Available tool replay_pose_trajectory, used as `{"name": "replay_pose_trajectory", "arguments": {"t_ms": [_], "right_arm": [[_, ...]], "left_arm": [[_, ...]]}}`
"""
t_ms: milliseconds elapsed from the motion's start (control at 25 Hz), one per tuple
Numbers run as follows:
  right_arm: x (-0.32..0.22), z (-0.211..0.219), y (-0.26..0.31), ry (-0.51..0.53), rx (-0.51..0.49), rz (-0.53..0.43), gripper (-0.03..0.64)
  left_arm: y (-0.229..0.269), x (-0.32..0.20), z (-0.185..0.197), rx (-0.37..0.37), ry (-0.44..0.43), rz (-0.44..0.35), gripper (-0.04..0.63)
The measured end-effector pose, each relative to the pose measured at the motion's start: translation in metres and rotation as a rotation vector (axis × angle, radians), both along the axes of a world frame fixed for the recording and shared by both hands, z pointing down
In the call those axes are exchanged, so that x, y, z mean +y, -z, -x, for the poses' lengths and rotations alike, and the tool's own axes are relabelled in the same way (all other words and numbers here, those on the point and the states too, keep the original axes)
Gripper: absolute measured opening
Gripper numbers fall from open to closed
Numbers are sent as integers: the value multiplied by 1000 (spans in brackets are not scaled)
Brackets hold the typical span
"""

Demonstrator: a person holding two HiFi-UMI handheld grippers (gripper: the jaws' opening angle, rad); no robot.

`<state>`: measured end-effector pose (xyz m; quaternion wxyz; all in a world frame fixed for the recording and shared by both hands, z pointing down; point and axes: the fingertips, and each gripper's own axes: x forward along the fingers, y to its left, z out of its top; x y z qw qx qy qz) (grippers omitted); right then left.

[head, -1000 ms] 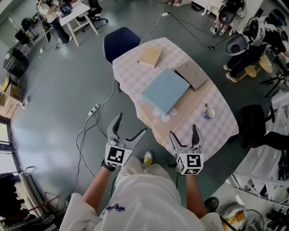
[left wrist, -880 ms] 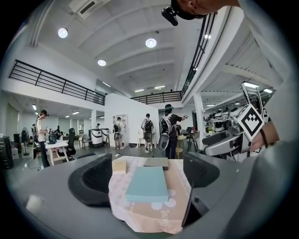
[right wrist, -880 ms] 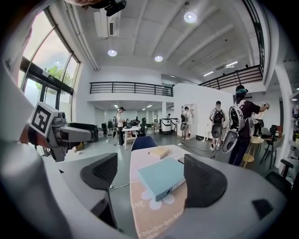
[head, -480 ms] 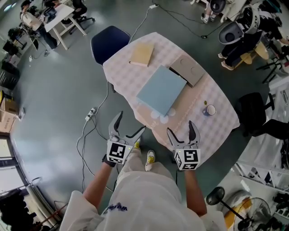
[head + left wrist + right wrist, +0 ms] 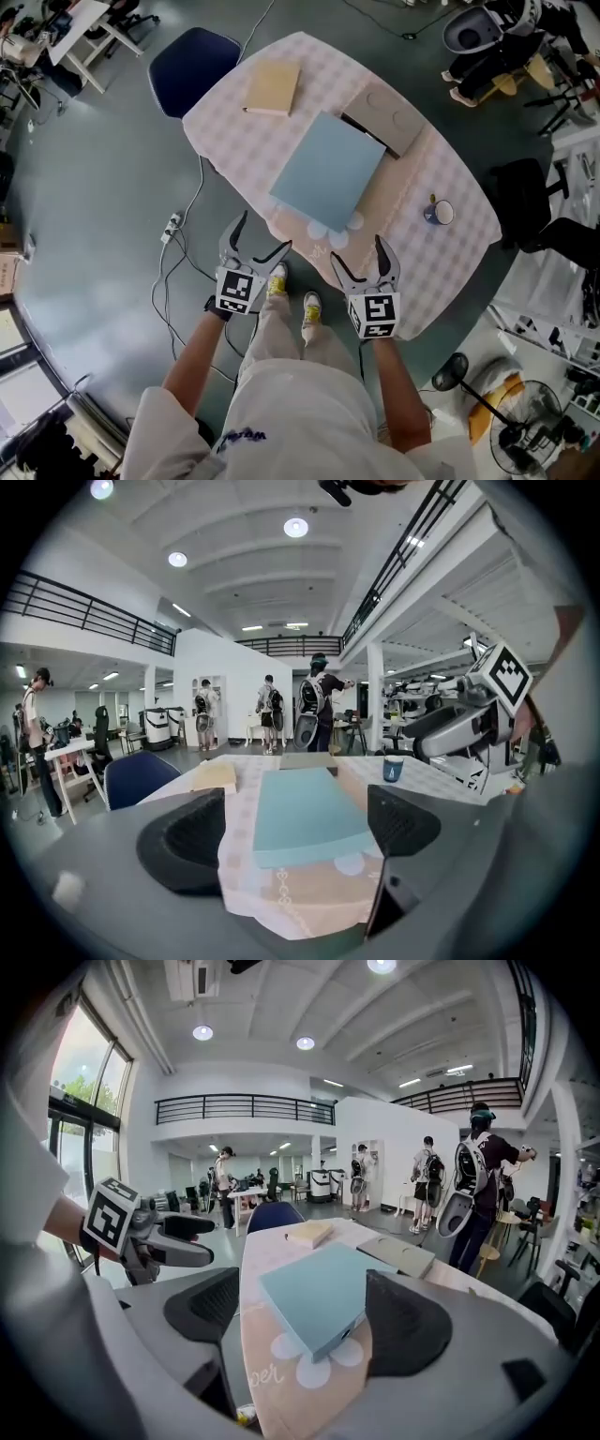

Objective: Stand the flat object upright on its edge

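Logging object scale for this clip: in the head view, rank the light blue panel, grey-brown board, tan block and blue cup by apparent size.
1. light blue panel
2. grey-brown board, only slightly ahead of the next; a close call
3. tan block
4. blue cup, clearly smallest

wearing: white short-sleeved T-shirt [image 5: 292, 412] with small dark blue print [image 5: 242, 433] | legs: pale beige trousers [image 5: 281, 326] | feet: 2 yellow-and-white shoes [image 5: 310, 305] | left gripper [image 5: 262, 232]: grey, 2 curved jaws, dark textured pads [image 5: 192, 836], cube [image 5: 234, 292] with black-and-white square markers | right gripper [image 5: 356, 250]: same grey build, same marker cube
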<state>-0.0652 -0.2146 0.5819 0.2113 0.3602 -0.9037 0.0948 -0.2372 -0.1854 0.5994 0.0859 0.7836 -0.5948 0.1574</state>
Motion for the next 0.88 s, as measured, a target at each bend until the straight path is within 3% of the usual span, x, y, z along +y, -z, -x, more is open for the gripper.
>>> {"name": "replay_pose_trajectory", "arguments": {"t_ms": [320, 520, 880], "right_arm": [[-17, 3, -86, -94, 65, 101, 389], [-28, 5, -130, -149, 76, 156, 361], [-27, 10, -186, -234, 105, 226, 311]], "left_arm": [[-93, -34, 23, 5, -70, 123, 472], [-140, -56, 30, -67, -144, 172, 457], [-176, -81, 36, -56, -176, 230, 453]]}}
